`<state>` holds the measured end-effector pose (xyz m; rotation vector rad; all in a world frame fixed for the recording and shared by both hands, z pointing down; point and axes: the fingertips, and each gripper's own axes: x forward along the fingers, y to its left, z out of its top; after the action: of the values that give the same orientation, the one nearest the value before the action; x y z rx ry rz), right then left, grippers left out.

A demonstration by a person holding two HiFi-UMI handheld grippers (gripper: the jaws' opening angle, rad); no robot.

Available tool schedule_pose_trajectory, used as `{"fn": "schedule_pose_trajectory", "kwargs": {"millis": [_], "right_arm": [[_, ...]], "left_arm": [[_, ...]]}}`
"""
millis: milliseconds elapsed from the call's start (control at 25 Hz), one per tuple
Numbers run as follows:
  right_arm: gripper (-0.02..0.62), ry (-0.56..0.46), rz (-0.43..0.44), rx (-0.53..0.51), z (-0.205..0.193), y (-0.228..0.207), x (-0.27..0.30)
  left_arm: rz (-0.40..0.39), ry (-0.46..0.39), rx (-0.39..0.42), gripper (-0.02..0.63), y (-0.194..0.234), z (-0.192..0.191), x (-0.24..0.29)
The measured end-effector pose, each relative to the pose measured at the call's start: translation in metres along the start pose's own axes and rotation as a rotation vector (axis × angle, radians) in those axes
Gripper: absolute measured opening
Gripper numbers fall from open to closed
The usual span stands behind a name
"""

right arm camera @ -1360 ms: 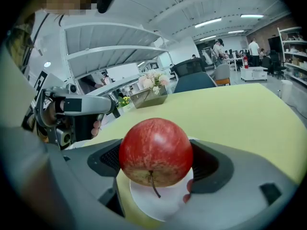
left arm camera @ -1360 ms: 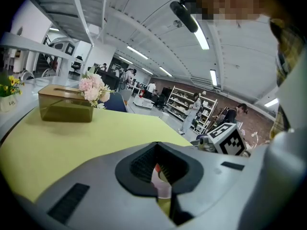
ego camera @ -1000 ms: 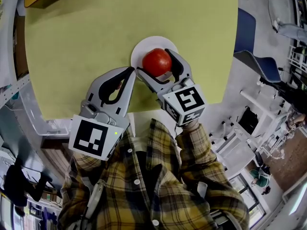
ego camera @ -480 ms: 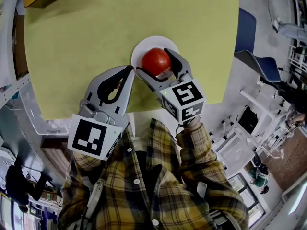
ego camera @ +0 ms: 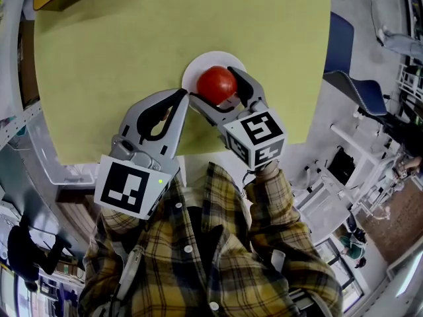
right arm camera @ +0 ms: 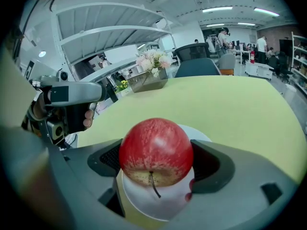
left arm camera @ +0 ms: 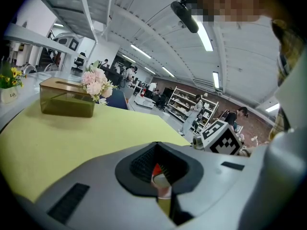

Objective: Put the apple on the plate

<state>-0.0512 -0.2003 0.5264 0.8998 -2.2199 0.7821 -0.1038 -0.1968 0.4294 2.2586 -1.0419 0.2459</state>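
Note:
A red apple (ego camera: 216, 84) sits between the jaws of my right gripper (ego camera: 215, 88), which is shut on it. Apple and gripper are over a small white plate (ego camera: 190, 75) near the front edge of the yellow-green table (ego camera: 132, 38). In the right gripper view the apple (right arm camera: 156, 147) fills the gap between both pads, with the plate (right arm camera: 153, 202) just beneath it; whether they touch I cannot tell. My left gripper (ego camera: 179, 98) is shut on nothing, just left of the plate, tips pointing toward it. In the left gripper view its jaws are pressed together (left arm camera: 160, 176).
A brown box (left arm camera: 67, 99) with pink flowers (left arm camera: 96, 83) stands at the table's far side. The table edge runs close below the plate. A blue chair (ego camera: 357, 88) stands on the floor to the right, off the table.
The right gripper has tilted very slightly with the apple still in it. The left gripper has stayed in place.

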Motion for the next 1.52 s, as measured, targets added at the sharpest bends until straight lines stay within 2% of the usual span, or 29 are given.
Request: {"fn": "schedule_pose_trajectory", "kwargs": {"millis": [440,960,1200,1520], "right_arm": [[0.414,0.002,0.022,-0.007,0.0,0.001,-0.002],[0.414,-0.021,0.014,-0.037,0.015,0.002,-0.01],[0.414,-0.052,0.024,-0.059,0.029,0.009,-0.021],[0.413,-0.14,0.055,-0.07,0.063,0.022,-0.076]], "left_arm": [[-0.001,0.004,0.001,0.006,0.0,-0.002,0.003],[-0.001,-0.002,0.018,0.006,-0.001,-0.001,0.003],[0.01,-0.035,0.048,0.006,-0.006,0.012,-0.005],[0.029,-0.097,0.082,0.006,-0.043,0.049,-0.021]]}}
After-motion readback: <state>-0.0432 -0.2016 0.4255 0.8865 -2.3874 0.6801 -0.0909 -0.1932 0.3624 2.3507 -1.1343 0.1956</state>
